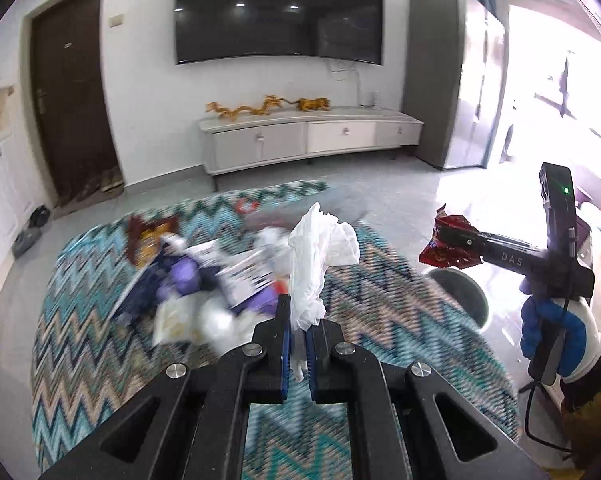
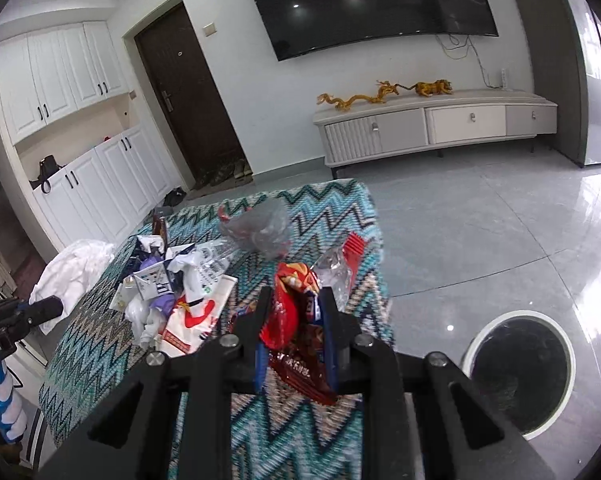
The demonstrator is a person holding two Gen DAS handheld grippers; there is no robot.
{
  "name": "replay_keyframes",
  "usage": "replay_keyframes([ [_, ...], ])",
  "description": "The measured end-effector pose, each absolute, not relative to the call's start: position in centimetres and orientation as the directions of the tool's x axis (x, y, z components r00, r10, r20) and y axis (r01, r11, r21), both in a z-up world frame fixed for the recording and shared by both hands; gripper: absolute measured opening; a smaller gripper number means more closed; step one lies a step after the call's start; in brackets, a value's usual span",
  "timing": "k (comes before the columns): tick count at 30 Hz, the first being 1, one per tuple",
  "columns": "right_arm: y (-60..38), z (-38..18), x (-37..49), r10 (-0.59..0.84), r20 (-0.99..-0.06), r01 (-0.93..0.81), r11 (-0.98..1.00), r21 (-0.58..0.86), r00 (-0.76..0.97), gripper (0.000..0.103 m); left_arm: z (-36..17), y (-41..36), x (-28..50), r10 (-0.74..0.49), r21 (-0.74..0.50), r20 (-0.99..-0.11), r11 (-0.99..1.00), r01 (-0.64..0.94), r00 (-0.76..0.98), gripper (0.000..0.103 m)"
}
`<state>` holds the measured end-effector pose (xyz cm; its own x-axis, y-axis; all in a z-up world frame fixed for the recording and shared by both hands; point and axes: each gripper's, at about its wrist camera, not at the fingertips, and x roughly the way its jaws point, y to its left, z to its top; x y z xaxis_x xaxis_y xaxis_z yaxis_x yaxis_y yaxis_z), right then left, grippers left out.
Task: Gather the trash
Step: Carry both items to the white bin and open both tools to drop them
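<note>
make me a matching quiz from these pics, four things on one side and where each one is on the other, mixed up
Things:
1. white plastic bag
2. red snack wrapper
3. trash bin
4. gold dragon figurine

Places:
A. on the TV cabinet
B. pinched in the right hand-held gripper
C. on the floor beside the zigzag-cloth table
D. pinched in the left hand-held gripper

Pairs: 1-D, 2-B, 3-C, 4-A

Right claw (image 2: 296,320) clamps red snack wrapper (image 2: 290,320) over zigzag-cloth table (image 2: 300,432); bin (image 2: 518,372) on floor nearby.
</note>
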<state>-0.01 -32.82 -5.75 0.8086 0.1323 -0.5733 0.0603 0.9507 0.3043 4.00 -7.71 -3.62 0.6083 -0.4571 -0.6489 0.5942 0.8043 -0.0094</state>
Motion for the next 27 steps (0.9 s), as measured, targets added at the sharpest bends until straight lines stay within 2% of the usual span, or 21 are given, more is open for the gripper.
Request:
replay_keyframes([
  [6, -40.7, -7.9, -3.7, -0.008, -0.605, 0.23, 0.929, 0.29, 0.796, 0.021, -3.9, -18.7, 3.9, -0.521, 0.035, -0.689, 0.671, 0.741, 0.505, 0.007],
  [13, -49.2, -13.8, -6.2, -0.121, -0.684, 0.415, 0.865, 0.283, 0.72, 0.021, -7.0, -32.7, 3.8, -0.533, 0.029, -0.77, 0.52, 0.854, 0.351, 0.007],
  [20, -54.8, -20.0, -6.4, -0.163, -0.761, 0.516, 0.819, 0.252, 0.628, 0.023, -12.3, -42.4, 5.2, -0.486, -0.045, -0.846, 0.478, 0.877, 0.221, 0.007],
  [27, -57.3, -24.7, -5.1, -0.147, -0.805, 0.547, 0.801, 0.244, 0.574, 0.026, -17.3, -47.6, 6.7, -0.443, -0.111, -0.885, 0.5, 0.859, 0.144, 0.009],
])
